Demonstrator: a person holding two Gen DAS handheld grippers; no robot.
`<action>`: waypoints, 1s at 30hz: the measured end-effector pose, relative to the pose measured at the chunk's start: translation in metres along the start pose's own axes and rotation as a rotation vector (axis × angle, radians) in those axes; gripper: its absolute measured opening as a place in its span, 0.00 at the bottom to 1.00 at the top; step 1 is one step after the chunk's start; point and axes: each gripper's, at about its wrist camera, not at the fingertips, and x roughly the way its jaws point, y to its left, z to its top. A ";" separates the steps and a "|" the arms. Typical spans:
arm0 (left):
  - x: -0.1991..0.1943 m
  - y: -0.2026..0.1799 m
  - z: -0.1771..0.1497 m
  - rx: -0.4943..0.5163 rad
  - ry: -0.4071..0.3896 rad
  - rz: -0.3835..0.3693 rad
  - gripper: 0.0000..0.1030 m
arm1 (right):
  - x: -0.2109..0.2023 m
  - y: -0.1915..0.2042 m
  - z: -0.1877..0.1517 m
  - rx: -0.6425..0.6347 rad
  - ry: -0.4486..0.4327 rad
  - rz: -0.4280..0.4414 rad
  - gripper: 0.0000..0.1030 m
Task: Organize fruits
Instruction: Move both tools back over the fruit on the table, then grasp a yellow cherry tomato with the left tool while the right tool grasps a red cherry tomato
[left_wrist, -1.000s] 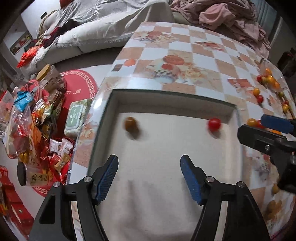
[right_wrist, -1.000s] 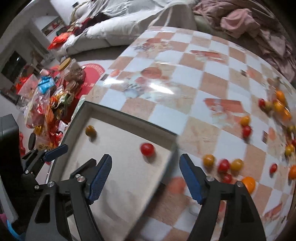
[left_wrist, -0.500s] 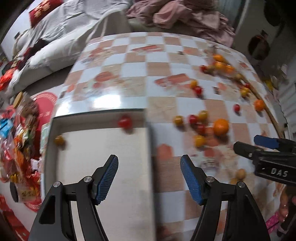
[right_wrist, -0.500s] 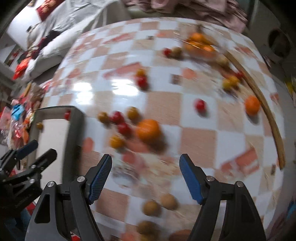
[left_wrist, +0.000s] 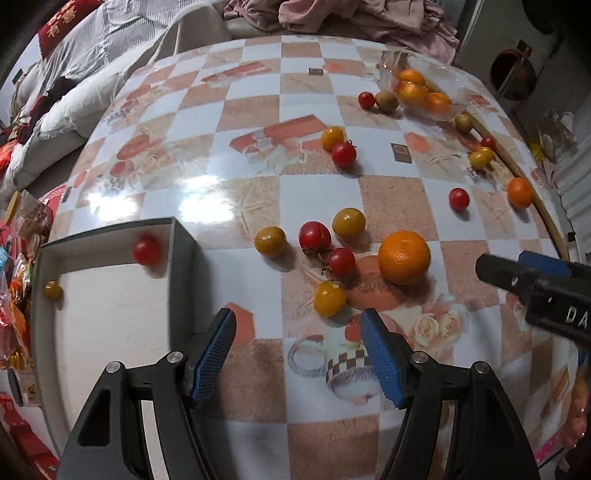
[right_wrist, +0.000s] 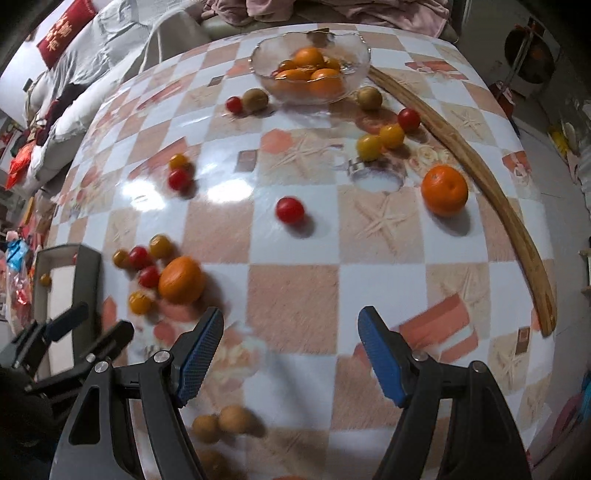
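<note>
My left gripper (left_wrist: 297, 356) is open and empty above the checkered table, just short of a yellow tomato (left_wrist: 329, 298). Around it lie red and yellow tomatoes and an orange (left_wrist: 404, 256). A grey tray (left_wrist: 181, 243) at the left holds a red tomato (left_wrist: 147, 250) and a small yellow fruit (left_wrist: 53, 290). My right gripper (right_wrist: 290, 354) is open and empty over bare table; the same orange (right_wrist: 181, 279) is to its left and a red tomato (right_wrist: 290, 210) lies ahead. It also shows in the left wrist view (left_wrist: 532, 273).
A glass bowl (right_wrist: 264, 62) of oranges stands at the far side. A second orange (right_wrist: 444, 189) and a curved wooden strip (right_wrist: 480, 173) lie at the right. Small brown fruits (right_wrist: 221, 422) lie near the front edge. Snack packets (left_wrist: 18, 317) lie on the floor at the left.
Both grippers have swung right, away from the tray and over the loose fruit on the table. Both stay open and empty.
</note>
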 end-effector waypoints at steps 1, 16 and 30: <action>0.004 -0.001 0.001 -0.003 0.002 0.004 0.69 | 0.002 -0.002 0.003 -0.001 -0.001 -0.003 0.76; 0.026 -0.007 0.011 -0.058 0.013 0.028 0.62 | 0.039 0.010 0.047 -0.109 -0.051 -0.053 0.64; 0.008 -0.006 0.009 -0.091 -0.016 -0.085 0.20 | 0.029 0.009 0.046 -0.110 -0.080 -0.005 0.23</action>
